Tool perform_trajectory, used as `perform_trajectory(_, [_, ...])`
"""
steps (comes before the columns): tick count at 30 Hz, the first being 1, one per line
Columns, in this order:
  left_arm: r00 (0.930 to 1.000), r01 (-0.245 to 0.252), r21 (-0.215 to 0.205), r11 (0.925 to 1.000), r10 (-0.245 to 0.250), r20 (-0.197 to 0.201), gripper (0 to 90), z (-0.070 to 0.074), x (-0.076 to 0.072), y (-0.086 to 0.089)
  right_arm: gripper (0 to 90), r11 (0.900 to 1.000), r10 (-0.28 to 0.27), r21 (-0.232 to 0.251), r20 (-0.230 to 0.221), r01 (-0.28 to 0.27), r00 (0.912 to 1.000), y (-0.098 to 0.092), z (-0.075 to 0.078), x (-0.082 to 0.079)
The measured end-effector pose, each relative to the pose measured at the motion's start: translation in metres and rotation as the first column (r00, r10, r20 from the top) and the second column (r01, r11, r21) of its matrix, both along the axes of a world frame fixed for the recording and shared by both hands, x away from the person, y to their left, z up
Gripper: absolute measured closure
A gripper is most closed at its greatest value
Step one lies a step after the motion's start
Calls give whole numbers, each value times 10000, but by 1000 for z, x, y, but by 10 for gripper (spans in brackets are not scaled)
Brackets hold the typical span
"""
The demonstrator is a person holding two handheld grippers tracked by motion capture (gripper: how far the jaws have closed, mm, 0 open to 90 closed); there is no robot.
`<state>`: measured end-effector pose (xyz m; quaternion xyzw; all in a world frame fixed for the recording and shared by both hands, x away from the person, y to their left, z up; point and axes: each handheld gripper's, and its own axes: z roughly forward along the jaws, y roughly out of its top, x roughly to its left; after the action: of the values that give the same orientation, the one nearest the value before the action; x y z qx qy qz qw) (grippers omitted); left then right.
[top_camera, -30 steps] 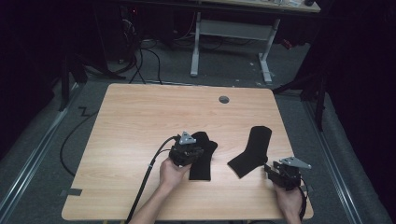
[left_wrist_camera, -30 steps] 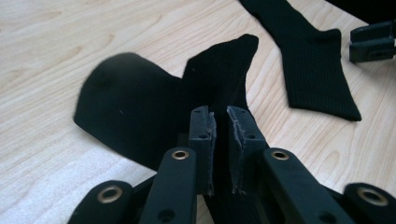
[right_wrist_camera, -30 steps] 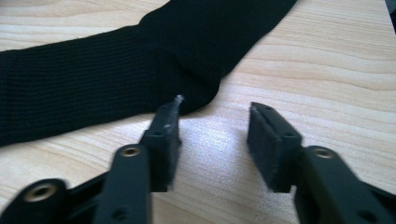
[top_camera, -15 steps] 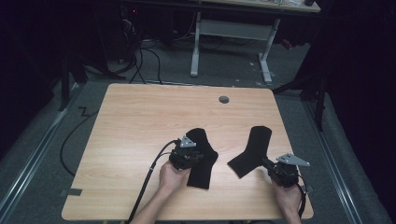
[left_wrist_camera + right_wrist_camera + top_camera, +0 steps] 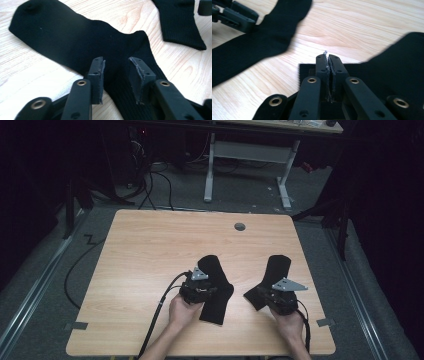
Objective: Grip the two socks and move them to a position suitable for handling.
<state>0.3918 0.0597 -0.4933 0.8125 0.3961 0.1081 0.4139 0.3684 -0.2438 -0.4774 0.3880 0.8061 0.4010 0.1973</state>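
The left gripper (image 5: 206,292) had just been opening — jaws parted over the left flat black ribbed sock (image 5: 216,285), unclamped. The right gripper (image 5: 328,65), carried inward since a second earlier, was pinched on the cuff of the right black sock (image 5: 272,277); the pinched edge was hidden.

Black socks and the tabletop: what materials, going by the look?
Black sock under the left gripper: looks like a knitted fabric, matte, with fine ribbing on the leg. Second black sock by the right gripper: seemingly the same knit. Light wooden table: wood-grain surface, smooth with a slight sheen; possibly laminate rather than solid wood.
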Motion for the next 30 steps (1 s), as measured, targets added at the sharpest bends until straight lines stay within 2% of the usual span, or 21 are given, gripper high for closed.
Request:
perform_trajectory(2, [10000,-21,45,10000,21,35,628,0,0,0,871,10000,49,3,-62,-49,10000,3,0,0])
perform_trajectory(3, [10000,-47,85,10000,47,67,624,0,0,0,866,9995,299,-45,-96,-299,9995,12,-1,3])
perform_trajectory(4, [9999,-65,132,9999,63,91,624,0,0,0,866,9995,299,-45,-96,-299,9995,12,-1,3])
perform_trajectory(9, [9999,-120,259,9996,117,94,627,-3,1,0,857,9974,718,6,-400,-718,9966,36,-8,11])
perform_trajectory(13, [9998,-178,287,9994,176,65,640,-7,1,1,841,9963,856,55,-640,-855,9943,49,-14,16])
perform_trajectory(15, [9998,-201,316,9993,199,72,645,-7,1,0,837,9959,903,54,-624,-901,9940,51,-15,16])
perform_trajectory(18, [9996,-245,487,9985,238,133,661,-8,2,-1,793,9955,936,205,-708,-924,9931,60,-17,20])
perform_trajectory(21, [9996,-239,492,9985,232,146,673,-9,2,-1,759,9958,917,142,-848,-908,9922,66,-20,23])
perform_trajectory(25, [9997,-223,481,9986,218,110,683,-9,2,-1,765,9960,896,10,-931,-899,9916,72,-20,28])
perform_trajectory(30, [9997,-202,530,9984,194,146,684,-9,1,-2,854,9965,646,-461,-1048,-697,9924,81,-21,39])
